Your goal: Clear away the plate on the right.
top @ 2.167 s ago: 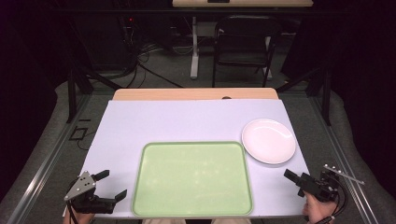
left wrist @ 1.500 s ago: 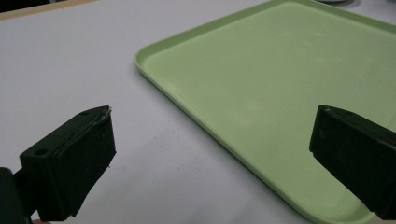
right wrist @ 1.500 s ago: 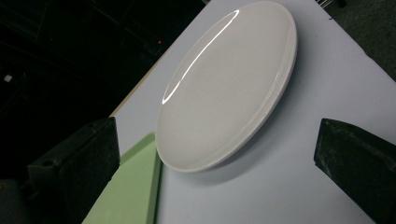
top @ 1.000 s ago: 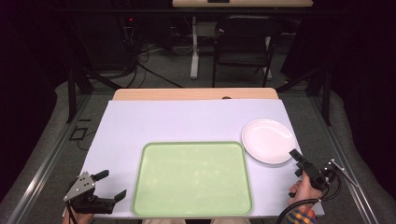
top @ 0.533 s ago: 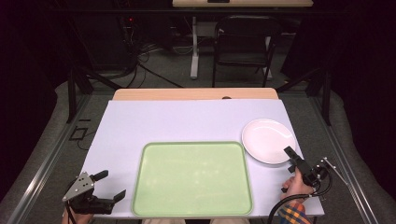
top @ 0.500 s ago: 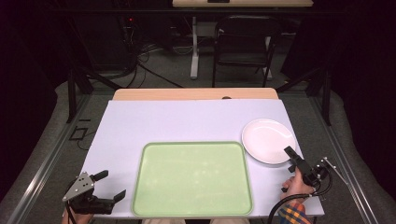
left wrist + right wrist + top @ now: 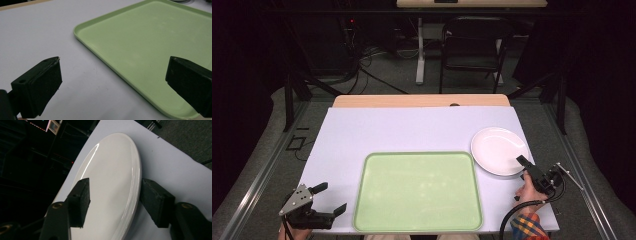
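A white plate lies on the table's right side, just right of a pale green tray. My right gripper is turned on its side at the plate's near-right rim. In the right gripper view the plate has its rim between the jaws of the right gripper. One pad hovers over the plate's face and the other sits at the outer edge. The jaws have just been closing and a gap still shows. My left gripper rests open at the front left, beside the tray, with nothing between the jaws of the left gripper.
The table has a pale lilac cover and a bare wooden strip at its far edge. Beyond it stand a dark chair and cables on the floor. The tray holds nothing.
My right gripper has moved up and left from the table's front right corner to the plate's rim, rolled on its side, and its jaws have narrowed around the rim. The left gripper has kept still.
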The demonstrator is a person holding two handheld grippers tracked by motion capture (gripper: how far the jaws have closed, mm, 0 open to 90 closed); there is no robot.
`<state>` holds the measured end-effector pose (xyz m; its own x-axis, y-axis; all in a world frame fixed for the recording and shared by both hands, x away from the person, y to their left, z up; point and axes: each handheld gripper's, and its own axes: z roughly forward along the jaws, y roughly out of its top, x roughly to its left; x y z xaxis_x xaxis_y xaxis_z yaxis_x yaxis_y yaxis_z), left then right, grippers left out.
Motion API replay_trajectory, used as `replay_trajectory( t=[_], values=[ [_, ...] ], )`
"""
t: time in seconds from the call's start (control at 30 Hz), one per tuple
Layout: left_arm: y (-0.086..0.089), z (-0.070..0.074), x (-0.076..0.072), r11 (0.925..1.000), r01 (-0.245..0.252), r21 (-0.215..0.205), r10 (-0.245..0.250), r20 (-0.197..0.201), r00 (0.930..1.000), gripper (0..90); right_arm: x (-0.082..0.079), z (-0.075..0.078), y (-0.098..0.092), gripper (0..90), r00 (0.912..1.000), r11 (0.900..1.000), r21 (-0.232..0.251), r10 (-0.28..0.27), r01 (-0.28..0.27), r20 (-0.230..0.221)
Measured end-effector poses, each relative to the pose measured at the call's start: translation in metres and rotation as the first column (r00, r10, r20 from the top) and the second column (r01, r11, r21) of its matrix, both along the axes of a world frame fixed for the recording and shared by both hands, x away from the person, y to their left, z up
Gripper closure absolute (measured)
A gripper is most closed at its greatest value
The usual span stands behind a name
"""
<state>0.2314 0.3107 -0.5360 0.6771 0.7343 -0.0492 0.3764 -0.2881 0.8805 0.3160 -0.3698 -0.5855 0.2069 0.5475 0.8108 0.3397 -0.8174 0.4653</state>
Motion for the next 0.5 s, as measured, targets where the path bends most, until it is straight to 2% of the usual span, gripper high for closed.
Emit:
replay_trajectory(
  t=[0.03, 0.1, 0.2, 0.27, 0.5],
  values=[
    [0.0000, 0.0001, 0.0000, 1.0000, 0.000, 0.001, 0.000, -0.001, 1.0000, 0.5, 0.0007, 0.0009, 0.0006, 43.9, 0.9998, 1.000, -0.006, -0.003, 0.003, -0.018],
    [-0.0002, 0.0002, -0.0001, 1.0000, 0.002, 0.001, -0.002, -0.001, 1.0000, 0.7, 0.0041, 0.0014, 0.0019, 47.2, 0.9996, 1.000, -0.028, -0.007, 0.006, -0.026],
    [-0.0005, 0.0002, -0.0002, 1.0000, 0.002, 0.001, -0.002, 0.000, 1.0000, 0.7, 0.0051, 0.0015, 0.0018, 50.0, 0.9993, 0.999, -0.033, -0.008, 0.006, -0.038],
    [0.0000, 0.0002, 0.0000, 1.0000, 0.001, 0.001, -0.001, -0.001, 1.0000, 0.8, 0.0071, 0.0014, 0.0013, 56.9, 0.9982, 0.999, -0.039, -0.019, 0.017, -0.057],
    [-0.0006, 0.0002, 0.0002, 1.0000, 0.003, 0.004, -0.003, -0.003, 1.0000, 0.9, 0.0095, 0.0023, 0.0025, 69.4, 0.9945, 0.996, -0.091, -0.032, 0.023, -0.100]
  ],
)
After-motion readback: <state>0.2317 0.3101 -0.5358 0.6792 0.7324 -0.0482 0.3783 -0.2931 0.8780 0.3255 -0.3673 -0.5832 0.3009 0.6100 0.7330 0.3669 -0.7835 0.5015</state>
